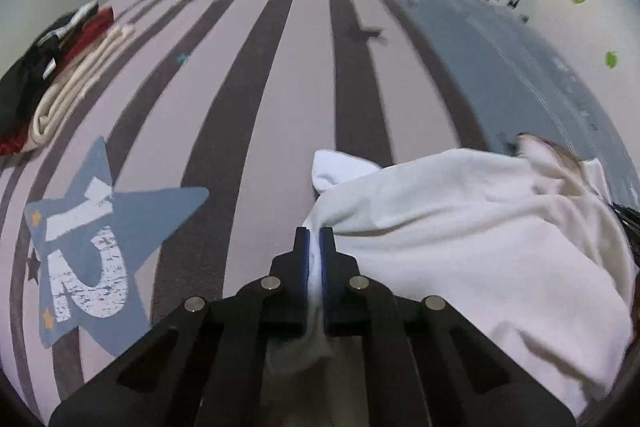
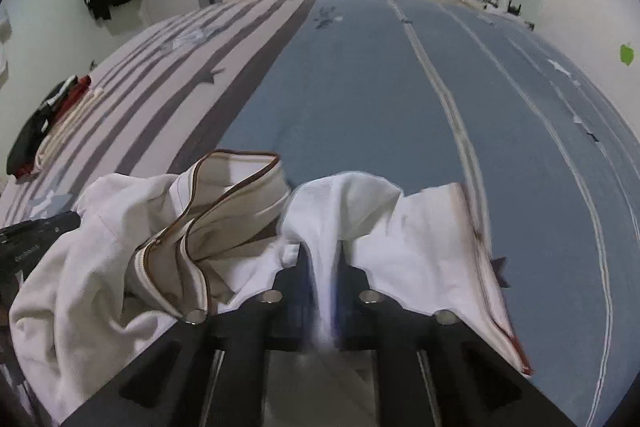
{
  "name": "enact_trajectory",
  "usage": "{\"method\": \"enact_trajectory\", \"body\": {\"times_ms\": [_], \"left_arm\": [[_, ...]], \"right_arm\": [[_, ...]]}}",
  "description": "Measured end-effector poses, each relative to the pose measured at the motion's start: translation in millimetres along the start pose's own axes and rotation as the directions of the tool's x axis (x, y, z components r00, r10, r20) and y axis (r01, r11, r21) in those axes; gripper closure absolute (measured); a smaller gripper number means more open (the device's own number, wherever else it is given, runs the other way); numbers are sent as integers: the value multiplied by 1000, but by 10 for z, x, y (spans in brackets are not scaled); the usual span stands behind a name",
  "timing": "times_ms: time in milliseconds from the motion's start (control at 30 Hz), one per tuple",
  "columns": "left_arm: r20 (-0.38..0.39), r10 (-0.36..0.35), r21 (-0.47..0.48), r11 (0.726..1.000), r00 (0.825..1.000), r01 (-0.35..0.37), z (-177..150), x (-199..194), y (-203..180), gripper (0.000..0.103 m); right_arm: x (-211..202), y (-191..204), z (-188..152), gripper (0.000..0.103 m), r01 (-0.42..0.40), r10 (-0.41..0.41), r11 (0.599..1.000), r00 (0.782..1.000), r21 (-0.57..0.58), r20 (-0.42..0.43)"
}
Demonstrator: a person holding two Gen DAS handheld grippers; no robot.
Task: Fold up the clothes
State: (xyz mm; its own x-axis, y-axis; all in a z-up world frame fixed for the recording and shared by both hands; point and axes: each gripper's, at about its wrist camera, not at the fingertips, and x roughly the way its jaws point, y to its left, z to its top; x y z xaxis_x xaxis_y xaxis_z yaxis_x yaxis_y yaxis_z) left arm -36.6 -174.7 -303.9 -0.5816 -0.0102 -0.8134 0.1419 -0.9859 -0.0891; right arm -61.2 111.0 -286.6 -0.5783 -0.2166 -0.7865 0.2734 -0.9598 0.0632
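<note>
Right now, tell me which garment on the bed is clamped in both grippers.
The white zip-up jacket, pinched by left hand-held gripper and right hand-held gripper; the folded cream, red and black clothes lie untouched.

Bed [image 1: 280, 107] with striped cover.
A stack of folded clothes [image 1: 60, 67] sits at its left edge; a white garment [image 1: 460, 227] lies bunched near the front.

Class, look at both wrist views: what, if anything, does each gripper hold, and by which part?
Both hold the white garment. The left gripper pinches a bunched edge of it; the right gripper pinches a fold near its brown-trimmed zipper edge.
</note>
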Motion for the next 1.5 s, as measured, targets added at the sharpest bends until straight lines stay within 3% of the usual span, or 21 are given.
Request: {"method": "enact_trajectory", "body": {"times_ms": [200, 400, 533, 633, 700, 800, 833, 867, 967, 1100, 1233, 1300, 1333, 1367, 1433, 1500], "left_arm": [[52, -94, -6, 996, 994, 94, -263, -882, 206, 100], [-36, -121, 4, 993, 992, 121, -742, -1321, 312, 100], [-96, -136, 10, 990, 986, 138, -1062, -1604, 379, 99], [-141, -147, 14, 989, 979, 150, -1302, -1816, 429, 98], [-100, -145, -25, 989, 984, 143, -1236, -1884, 497, 94], [12, -127, -73, 989, 992, 128, -1028, -1997, 597, 66], [21, -140, -88, 986, 990, 142, -926, -1914, 581, 46], [25, -157, -103, 982, 987, 159, -816, -1809, 556, 34], [20, -202, -137, 969, 979, 203, -502, -1432, 441, 31], [-44, -230, -151, 963, 972, 221, -202, -768, 174, 31], [-97, -244, -168, 960, 965, 226, 9, -164, -70, 31], [-124, -251, -177, 958, 960, 227, 114, 139, -192, 43], [-145, -245, -163, 962, 959, 221, 120, 238, -224, 72], [-149, -239, -141, 966, 959, 219, 116, 268, -242, 86], [-143, -235, -113, 969, 961, 220, 69, 162, -202, 97], [-128, -241, -110, 968, 962, 228, -27, -141, -61, 98]], "right_arm": [[-887, -666, -362, 98, 39, -44, 996, 998, 85, 55], [-1483, -1291, -1003, 98, 211, -204, 971, 977, 115, -66], [-1572, -1562, -1308, 96, 276, -249, 948, 953, 157, -174], [-1761, -1515, -1269, 88, 277, -258, 943, 959, 183, -121], [-1795, -1414, -1132, 75, 235, -226, 956, 972, 177, -71], [-1657, -1179, -848, 61, 162, -161, 978, 987, 132, -22], [-1586, -1056, -749, 59, 147, -147, 984, 989, 105, -9], [-1485, -948, -650, 59, 129, -129, 988, 992, 86, -3], [-1039, -677, -371, 58, 68, -66, 996, 998, 60, -20], [-399, -362, -99, 58, 14, -13, 1000, 997, 21, -77], [104, -181, 43, 58, 15, -18, 1000, 992, -24, -122], [295, -153, 68, 58, 12, -16, 999, 989, -30, -147], [378, -146, 66, 58, 14, -20, 999, 987, -37, -162], [462, -138, 64, 58, 16, -24, 999, 984, -43, -177], [629, -124, 60, 58, 20, -31, 998, 978, -56, -207], [704, -115, 52, 58, 19, -34, 997, 975, -70, -219]]}}
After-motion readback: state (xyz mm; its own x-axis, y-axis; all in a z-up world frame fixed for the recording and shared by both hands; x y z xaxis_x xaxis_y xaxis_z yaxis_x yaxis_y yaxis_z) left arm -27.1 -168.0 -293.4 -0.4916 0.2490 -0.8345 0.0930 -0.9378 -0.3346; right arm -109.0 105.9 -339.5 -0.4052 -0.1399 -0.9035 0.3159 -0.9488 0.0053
